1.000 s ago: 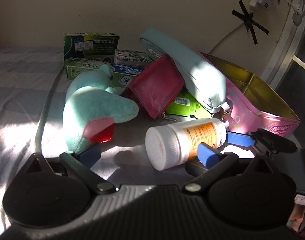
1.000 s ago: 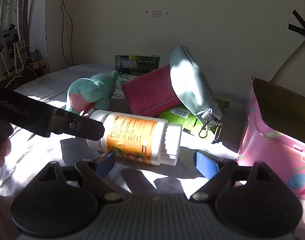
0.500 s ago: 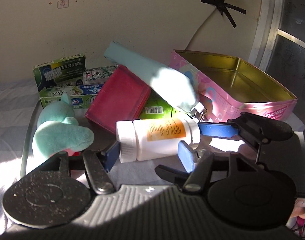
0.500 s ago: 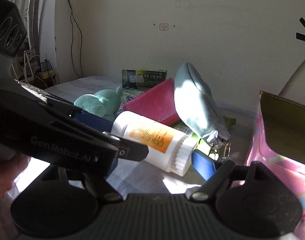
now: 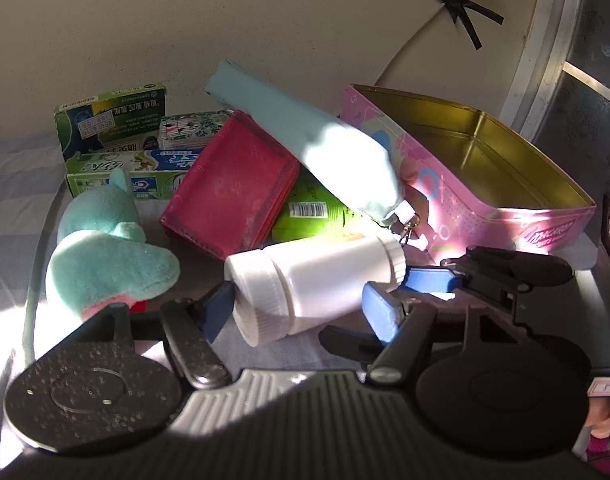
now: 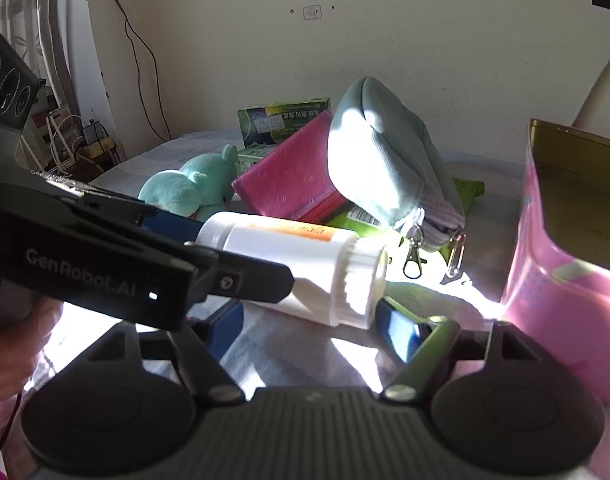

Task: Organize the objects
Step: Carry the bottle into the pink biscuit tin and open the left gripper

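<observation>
Bottle [image 5: 317, 284] on its side, just in front of the pile, open tin [image 5: 485, 220] near on the right. Long axis running across the left gripper [image 5: 298, 312]: cap against the left pad [image 5: 219, 308], body against the right pad. Looks clamped on it, can't swear how firmly. Seems to be off the cloth too, going by the shadow under it in the right view. Right gripper [image 6: 313, 324] spread wide, holding nothing, cap end just above its right pad, not pinched. So left gripper nearer and doing the carrying. Best guess for the next bit: swing right and up over the tin wall, keeping the bottle level. Worth minding the right gripper's finger parked right beside the bottle's base end.
</observation>
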A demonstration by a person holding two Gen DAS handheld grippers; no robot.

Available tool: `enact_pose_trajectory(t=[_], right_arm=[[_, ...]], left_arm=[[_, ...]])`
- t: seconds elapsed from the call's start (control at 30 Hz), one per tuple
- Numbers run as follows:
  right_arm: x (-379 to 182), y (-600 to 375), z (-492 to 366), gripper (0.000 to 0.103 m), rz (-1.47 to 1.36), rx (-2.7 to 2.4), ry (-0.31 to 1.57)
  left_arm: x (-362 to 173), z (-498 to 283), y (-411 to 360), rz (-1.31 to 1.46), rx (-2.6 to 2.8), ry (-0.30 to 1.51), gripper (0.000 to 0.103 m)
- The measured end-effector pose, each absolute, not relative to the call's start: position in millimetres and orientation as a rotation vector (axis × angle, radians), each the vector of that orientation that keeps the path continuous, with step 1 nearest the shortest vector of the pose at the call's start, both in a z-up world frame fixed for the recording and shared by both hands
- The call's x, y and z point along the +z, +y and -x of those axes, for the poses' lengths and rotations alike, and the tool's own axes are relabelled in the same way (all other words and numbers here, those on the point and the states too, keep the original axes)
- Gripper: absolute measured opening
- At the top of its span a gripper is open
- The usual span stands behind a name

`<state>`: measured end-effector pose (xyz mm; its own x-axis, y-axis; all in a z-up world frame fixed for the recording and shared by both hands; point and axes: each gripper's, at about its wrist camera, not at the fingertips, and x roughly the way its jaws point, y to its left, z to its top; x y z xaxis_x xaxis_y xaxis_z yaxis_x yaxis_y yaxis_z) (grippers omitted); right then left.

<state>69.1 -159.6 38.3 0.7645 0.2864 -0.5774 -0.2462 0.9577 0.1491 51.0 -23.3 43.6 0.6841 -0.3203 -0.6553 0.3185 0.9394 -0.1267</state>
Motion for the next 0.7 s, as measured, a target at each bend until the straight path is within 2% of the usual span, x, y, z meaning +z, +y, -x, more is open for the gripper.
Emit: enact_pose_trajectory(t=[0.3, 0.43, 0.7], right_arm=[[84.0, -199.9, -9.4, 0.063, -0.133, 0.193, 0.382], [92.5, -232.9, 7.7, 0.063, -0.115, 0.076, 0.301], [83.2, -299.1, 21.6, 0.064, -0.126, -0.114, 0.295]], left_arm=[[116.4, -11.5, -77.5, -0.114, -0.454, 0.488, 0.072], [118.4, -24.8, -121.6, -0.159, -0.509, 0.474, 0.072], [95.1, -64.8, -202.4, -0.139, -0.594, 0.564, 0.072]])
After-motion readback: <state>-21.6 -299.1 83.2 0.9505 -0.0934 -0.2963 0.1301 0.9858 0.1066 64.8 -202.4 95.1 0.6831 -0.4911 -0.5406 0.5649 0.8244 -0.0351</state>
